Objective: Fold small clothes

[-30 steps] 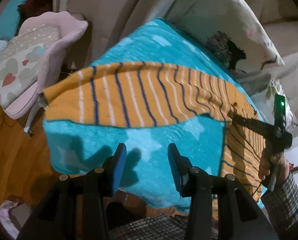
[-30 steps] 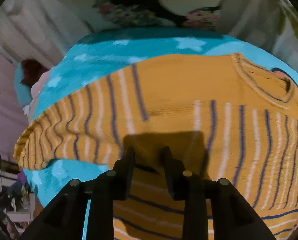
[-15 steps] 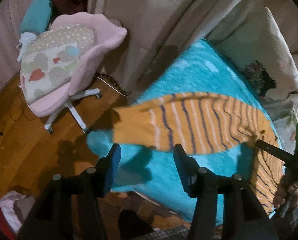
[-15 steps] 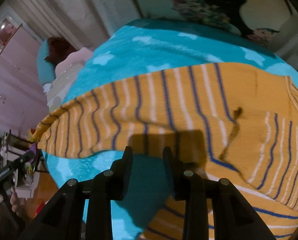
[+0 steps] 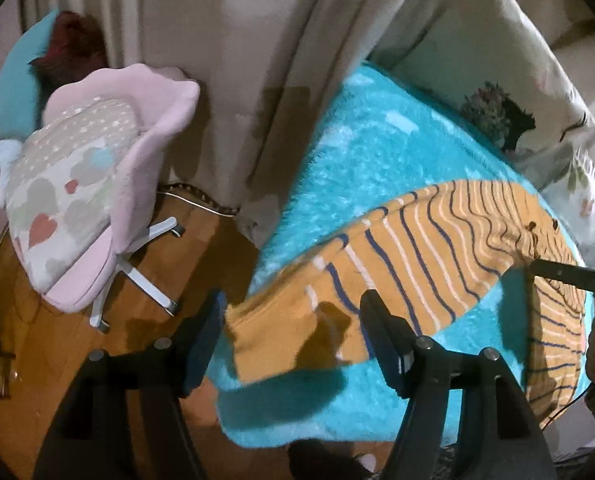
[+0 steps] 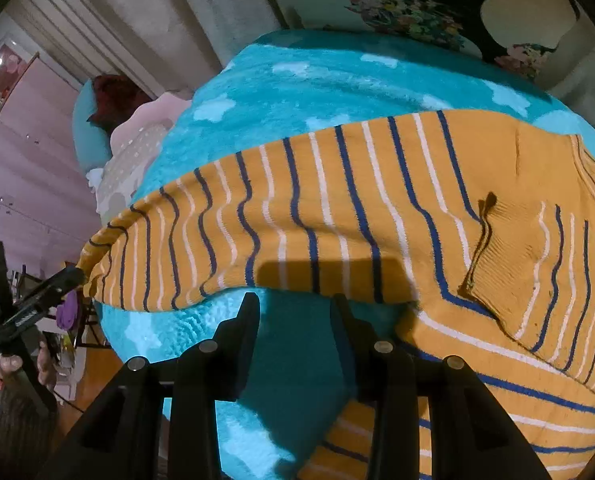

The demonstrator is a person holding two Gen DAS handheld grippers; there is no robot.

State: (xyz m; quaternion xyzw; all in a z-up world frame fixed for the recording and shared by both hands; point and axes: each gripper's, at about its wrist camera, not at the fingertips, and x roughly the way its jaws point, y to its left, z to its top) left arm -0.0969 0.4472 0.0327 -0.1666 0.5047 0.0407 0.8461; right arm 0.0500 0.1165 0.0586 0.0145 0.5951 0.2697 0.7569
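An orange sweater with navy and white stripes [image 6: 337, 216] lies on a turquoise star-patterned blanket [image 6: 297, 80]. Its long sleeve [image 5: 397, 272] stretches out toward the blanket's edge, and the plain cuff lies between my left fingers. My left gripper [image 5: 293, 324] is open around the cuff, just above it. In the right wrist view it shows at the far left, at the sleeve's tip [image 6: 63, 280]. My right gripper [image 6: 293, 320] is open and empty over the blanket, just in front of the sleeve's near edge. It also shows at the right in the left wrist view [image 5: 537, 268].
A pink swivel chair [image 5: 97, 184] with a heart-print cushion stands on the wooden floor [image 5: 37, 360] left of the bed. Beige curtains [image 5: 257, 60] hang behind. A floral pillow [image 5: 497, 92] lies at the blanket's far end.
My left gripper has come down to the sleeve's cuff, which now lies between its open fingers. My right gripper has drawn back off the sweater to the bare blanket.
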